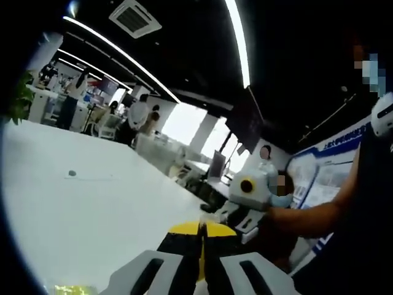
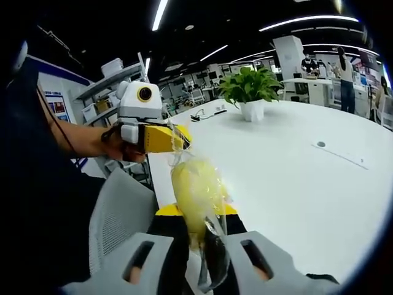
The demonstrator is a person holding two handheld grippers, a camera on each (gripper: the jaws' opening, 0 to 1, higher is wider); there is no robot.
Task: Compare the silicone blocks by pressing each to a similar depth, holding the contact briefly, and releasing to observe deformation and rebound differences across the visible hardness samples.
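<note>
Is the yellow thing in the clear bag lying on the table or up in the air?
In the air: both claws pinch the clear bag, right claw below, left claw above, table behind.

My work surface is a wide white table (image 2: 295,184). On it stands a potted plant (image 2: 250,92) near the far edge, with a dark cable (image 2: 206,114) lying just beside it. A small round inset (image 2: 320,145) sits in the tabletop, well apart from the plant.
</note>
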